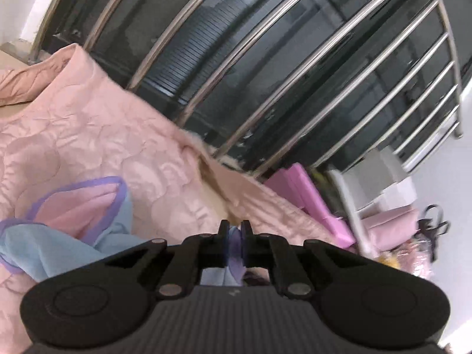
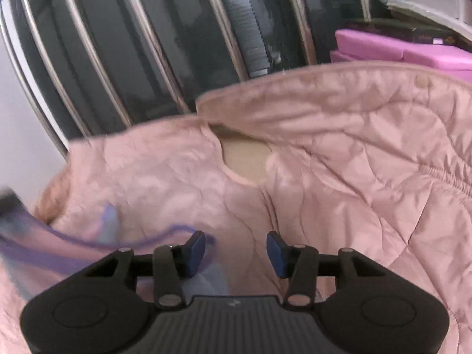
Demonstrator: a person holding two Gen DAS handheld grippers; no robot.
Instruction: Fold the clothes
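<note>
Left tool clamped on thin garment; right tool has its fingers apart, holding nothing.

The light blue and pink garment with purple trim lies crumpled on a quilted pink jacket. Only the right view shows the jacket's neck opening; only the left view shows a white shelf with pink packs.

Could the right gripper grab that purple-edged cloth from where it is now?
Probably yes. The right gripper is open, and the cloth's purple edge lies right by its left finger over the pink quilted jacket, nothing between.
</note>
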